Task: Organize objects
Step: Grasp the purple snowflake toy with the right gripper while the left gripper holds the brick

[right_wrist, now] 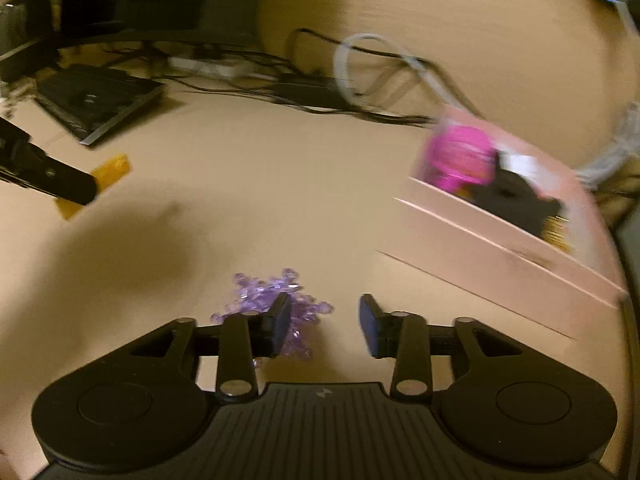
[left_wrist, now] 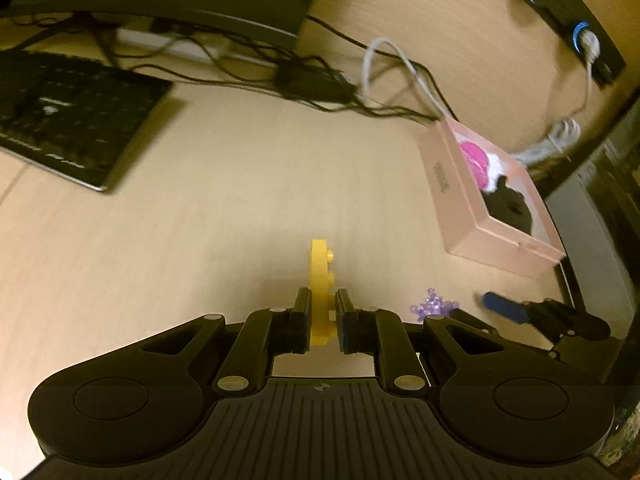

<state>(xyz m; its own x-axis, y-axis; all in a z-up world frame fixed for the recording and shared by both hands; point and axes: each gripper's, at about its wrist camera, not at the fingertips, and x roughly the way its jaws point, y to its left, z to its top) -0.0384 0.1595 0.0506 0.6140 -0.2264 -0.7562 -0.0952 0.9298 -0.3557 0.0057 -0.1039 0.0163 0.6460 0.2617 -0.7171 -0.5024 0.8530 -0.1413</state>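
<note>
Pale wood-grain desk [left_wrist: 224,200] carries a black keyboard [left_wrist: 68,120] at the far left, a tangle of black cables [left_wrist: 312,84] and a white cable [left_wrist: 400,68] along the back, and a shallow pink box [left_wrist: 472,216] at the right, already holding a magenta round thing [left_wrist: 476,160] and a black object [left_wrist: 512,208]. The left gripper [left_wrist: 323,312] is clamped on a yellow studded brick plate [left_wrist: 320,276], held on edge and raised off the desk, with most of the plate jutting beyond the pads. That thin, edgewise hold looks like the main risk: the plate could pivot or slip out during a swing toward the box. The right gripper [right_wrist: 326,326] hangs with its jaws spread and nothing between them; the purple bead cluster [right_wrist: 280,304] lies on the desk partly under its left finger rather than centred. Closing from here would likely pinch only the edge of the cluster or push it aside. Both views are blurred, so fine contact cannot be told.
</note>
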